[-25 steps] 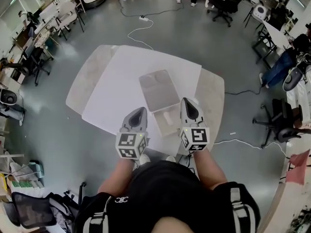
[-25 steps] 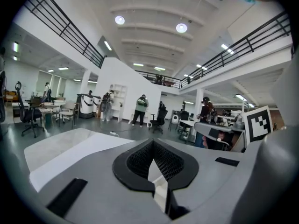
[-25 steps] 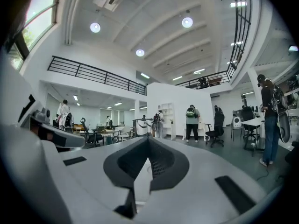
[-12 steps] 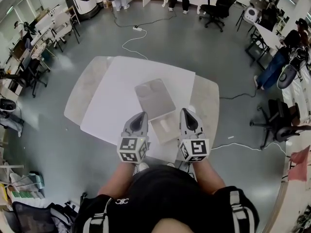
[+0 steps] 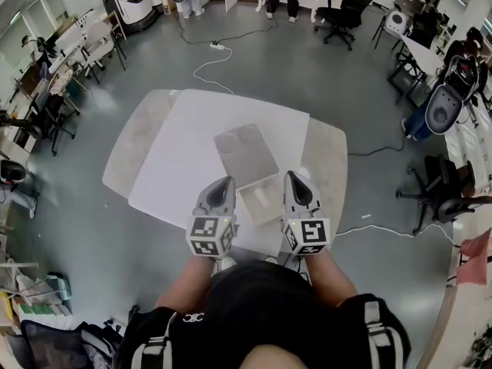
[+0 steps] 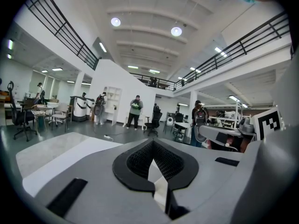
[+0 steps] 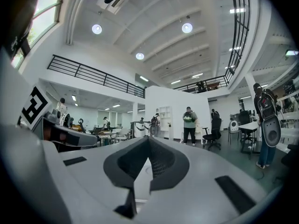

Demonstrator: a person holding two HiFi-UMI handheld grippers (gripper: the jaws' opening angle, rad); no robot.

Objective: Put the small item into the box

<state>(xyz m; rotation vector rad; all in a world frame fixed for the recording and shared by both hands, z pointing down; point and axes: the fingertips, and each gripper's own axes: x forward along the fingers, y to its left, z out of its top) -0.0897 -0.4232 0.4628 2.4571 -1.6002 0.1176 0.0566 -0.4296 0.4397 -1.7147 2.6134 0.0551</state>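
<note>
Grippers are hanging side by side at the near edge of the worktop (image 5: 184,141), one in each of the person's hands. The left gripper (image 5: 222,183) is pointing forward just left of the box (image 5: 270,212), and the right gripper (image 5: 293,178) is pointing forward just right of it, so the box is lying between the two. Whether either tip is touching the worktop cannot be told from the head view.

The box is sitting open near the near edge, right of the middle. Its grey lid (image 5: 246,152) is lying folded back flat, reaching toward the centre of the worktop. The small item (image 5: 261,199) is showing as a pale spot inside the box, apart from both grippers.

In the left gripper view, the left gripper (image 6: 152,171) is showing its jaws pressed together, with only a thin pale slit between the dark pads and nothing held there. In the right gripper view, the right gripper (image 7: 144,168) is showing the same: jaws closed together and nothing gripped.

Beyond the far edge of the worktop, a white cable (image 5: 209,58) is curling across the grey floor (image 5: 307,75), and a black chair (image 5: 340,12) is standing near the far wall. The person's black top is filling the bottom of the head view
</note>
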